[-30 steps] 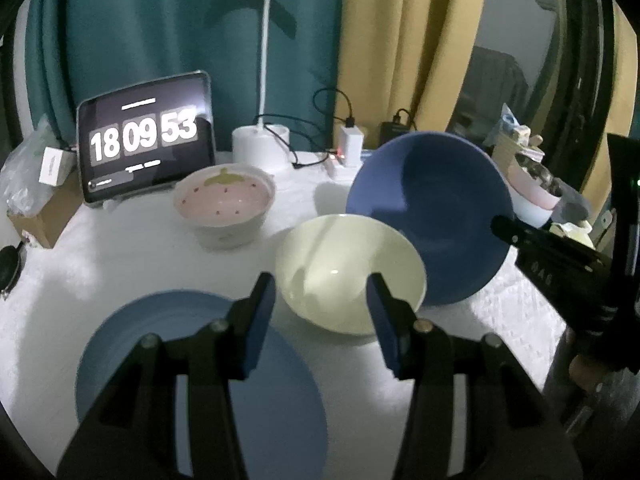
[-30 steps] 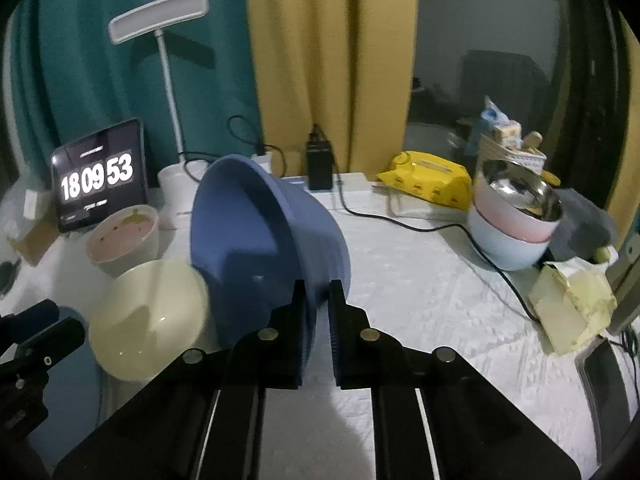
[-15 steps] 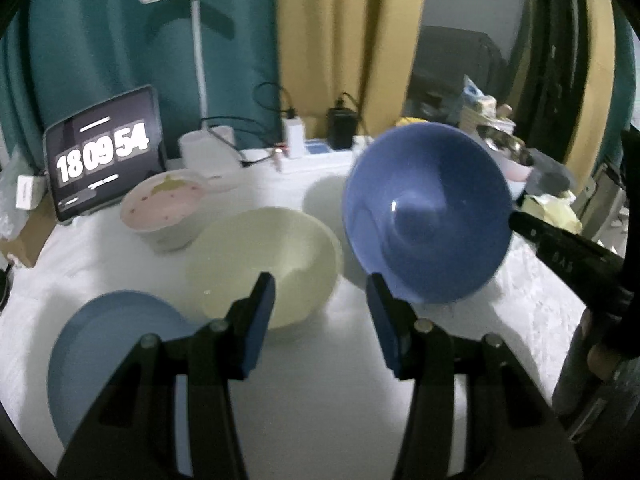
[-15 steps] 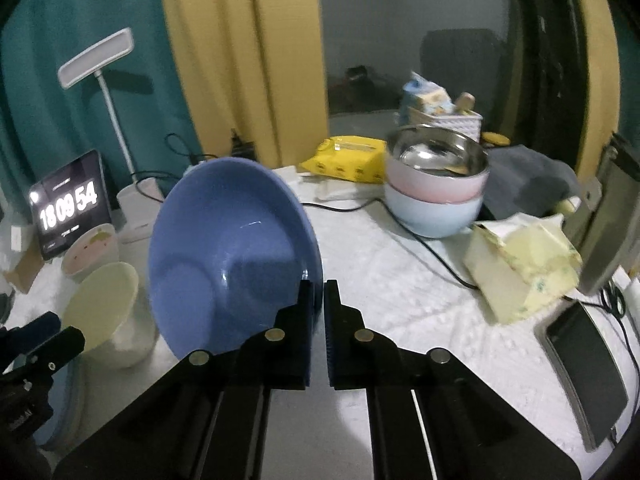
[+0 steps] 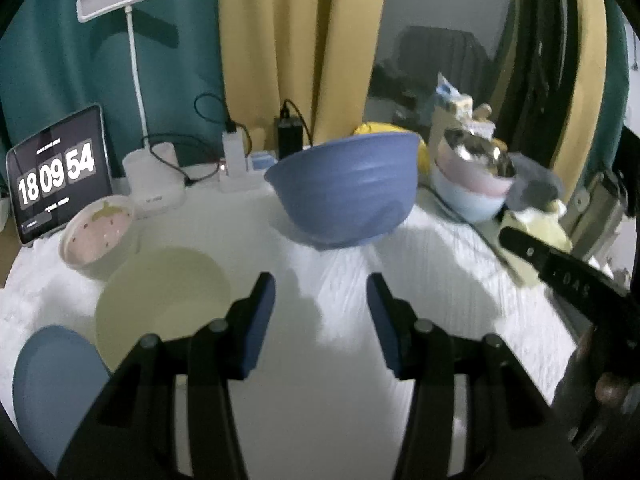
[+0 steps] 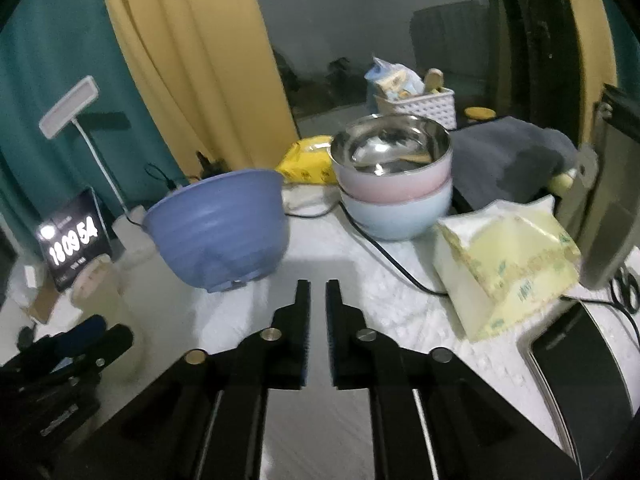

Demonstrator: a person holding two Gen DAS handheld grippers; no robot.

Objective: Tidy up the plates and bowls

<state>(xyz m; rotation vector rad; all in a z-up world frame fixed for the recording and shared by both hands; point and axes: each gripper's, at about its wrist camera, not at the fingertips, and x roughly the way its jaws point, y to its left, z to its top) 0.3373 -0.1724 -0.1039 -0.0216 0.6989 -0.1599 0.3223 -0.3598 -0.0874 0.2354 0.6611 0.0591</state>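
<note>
The big blue bowl (image 6: 220, 232) (image 5: 344, 192) rests rim-up on the white tablecloth, apart from both grippers. My right gripper (image 6: 318, 292) is just in front of it, its jaws opening a narrow gap with nothing between them. One of the right gripper's fingers (image 5: 560, 272) shows at the right edge of the left wrist view. My left gripper (image 5: 320, 292) is open and holds nothing. To its left are a cream bowl (image 5: 160, 300), a pink strawberry bowl (image 5: 98, 232) and a blue plate (image 5: 52, 380). A steel bowl tops a pink and a light blue bowl in a stack (image 6: 394, 184).
At the back stand a tablet clock (image 5: 60, 172), a desk lamp (image 5: 154, 184) and chargers with cables (image 5: 288, 136). On the right are a pale yellow tissue pack (image 6: 508, 264), a grey cloth (image 6: 516, 156), a white basket (image 6: 420, 106) and a dark flat device (image 6: 580, 380).
The right gripper held the blue bowl tilted on edge by its rim; it has let go and the bowl now sits rim-up. Both views have swung to the right.
</note>
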